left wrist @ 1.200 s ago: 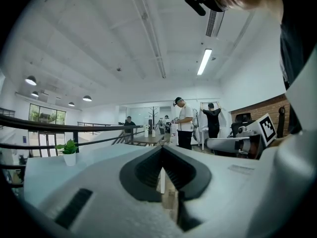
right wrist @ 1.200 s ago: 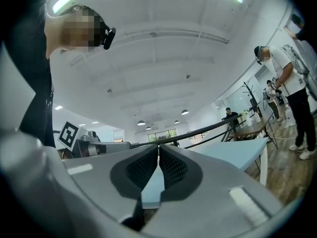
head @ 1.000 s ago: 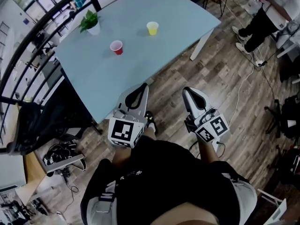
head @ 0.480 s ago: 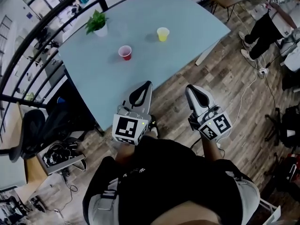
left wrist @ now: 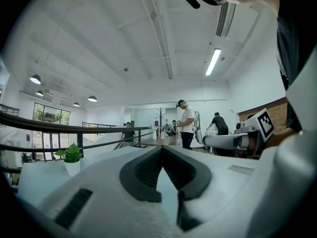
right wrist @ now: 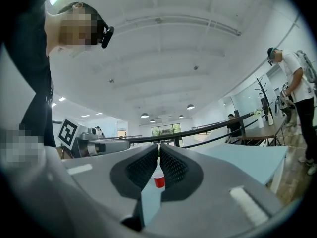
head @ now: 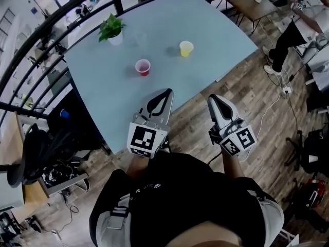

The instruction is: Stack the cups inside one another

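Both cups stand upright, mouths up, well apart on the tabletop (head: pixel 216 30). The red cup (head: pixel 143 67) is nearer the near edge, and the yellow cup (head: pixel 186 48) is farther in, toward the right edge. The left gripper (head: pixel 163 94), jaws together and empty, shows over the near edge with the red cup just ahead and slightly left. The right gripper (head: pixel 214 99), likewise closed on nothing, hangs short of the table.

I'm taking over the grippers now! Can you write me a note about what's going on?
Left gripper: shut, empty, by the near edge of the table.
Right gripper: shut, empty, short of the table.
Red cup and yellow cup: upright, apart on the table.
Done: nothing stacked yet.
Left: pick up one cup, set it inside the other.
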`<action>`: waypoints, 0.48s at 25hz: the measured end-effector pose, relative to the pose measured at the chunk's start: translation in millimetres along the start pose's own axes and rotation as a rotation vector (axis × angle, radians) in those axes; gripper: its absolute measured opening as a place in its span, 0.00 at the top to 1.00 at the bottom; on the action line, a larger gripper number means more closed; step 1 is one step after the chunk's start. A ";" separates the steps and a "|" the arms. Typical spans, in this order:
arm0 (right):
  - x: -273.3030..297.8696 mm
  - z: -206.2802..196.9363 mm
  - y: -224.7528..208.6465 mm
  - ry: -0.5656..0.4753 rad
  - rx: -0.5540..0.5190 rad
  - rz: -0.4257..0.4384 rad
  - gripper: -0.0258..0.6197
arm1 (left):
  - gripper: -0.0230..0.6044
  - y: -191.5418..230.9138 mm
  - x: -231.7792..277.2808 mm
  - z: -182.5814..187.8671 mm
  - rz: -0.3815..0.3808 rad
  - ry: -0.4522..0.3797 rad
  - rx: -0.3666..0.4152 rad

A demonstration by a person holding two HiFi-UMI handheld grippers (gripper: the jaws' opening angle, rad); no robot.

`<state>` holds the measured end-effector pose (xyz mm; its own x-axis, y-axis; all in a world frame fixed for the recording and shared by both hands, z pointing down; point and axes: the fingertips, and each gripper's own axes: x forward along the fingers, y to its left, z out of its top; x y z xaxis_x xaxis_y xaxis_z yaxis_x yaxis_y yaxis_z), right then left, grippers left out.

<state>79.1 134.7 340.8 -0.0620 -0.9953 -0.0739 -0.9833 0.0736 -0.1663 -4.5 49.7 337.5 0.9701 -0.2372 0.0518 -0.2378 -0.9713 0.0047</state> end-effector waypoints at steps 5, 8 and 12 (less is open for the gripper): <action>27.1 -4.2 -14.9 -0.002 0.007 0.007 0.95 | 0.98 21.9 9.6 -1.2 0.019 0.009 0.011; 43.4 -8.1 -18.9 -0.008 0.011 0.015 0.94 | 0.98 35.8 10.0 -1.9 0.035 0.014 0.025; 59.4 -15.5 -22.7 -0.006 0.016 0.015 0.94 | 0.98 46.6 4.5 -6.4 0.050 0.017 0.019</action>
<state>95.1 72.9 355.4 -0.0760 -0.9937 -0.0820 -0.9793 0.0898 -0.1812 -11.5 3.5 344.3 0.9560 -0.2851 0.0687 -0.2846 -0.9585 -0.0177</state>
